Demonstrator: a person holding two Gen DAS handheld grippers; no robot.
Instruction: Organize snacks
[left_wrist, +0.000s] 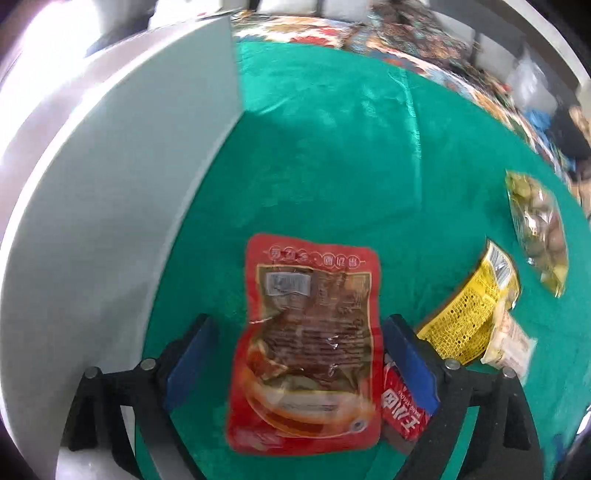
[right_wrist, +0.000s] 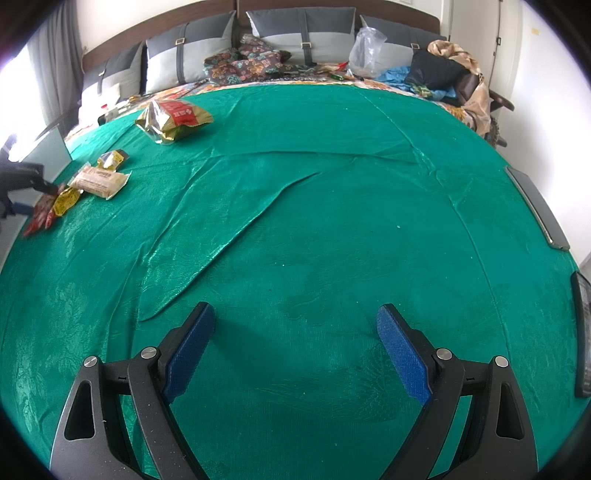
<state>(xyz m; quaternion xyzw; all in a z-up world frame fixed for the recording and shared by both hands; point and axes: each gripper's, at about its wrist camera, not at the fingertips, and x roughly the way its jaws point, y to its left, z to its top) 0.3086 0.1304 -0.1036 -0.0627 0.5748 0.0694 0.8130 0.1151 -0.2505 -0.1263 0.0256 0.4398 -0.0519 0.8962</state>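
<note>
A red snack pouch (left_wrist: 306, 343) lies on the green cloth (left_wrist: 332, 147) between the open blue fingers of my left gripper (left_wrist: 301, 325), apart from both pads. A small red packet (left_wrist: 400, 410) sits under the right finger. A yellow packet (left_wrist: 469, 317), a pale wafer pack (left_wrist: 511, 347) and a clear bag of nuts (left_wrist: 539, 232) lie to the right. A white box (left_wrist: 110, 206) stands at the left. My right gripper (right_wrist: 295, 328) is open and empty over bare cloth. The snack pile (right_wrist: 96, 177) and left gripper (right_wrist: 22, 184) show far left.
A gold and red snack bag (right_wrist: 173, 118) lies at the far left of the cloth. Grey pillows (right_wrist: 299, 33), patterned bedding, a clear plastic bag (right_wrist: 365, 48) and clothes sit along the back. Dark flat devices (right_wrist: 539, 206) lie at the right edge.
</note>
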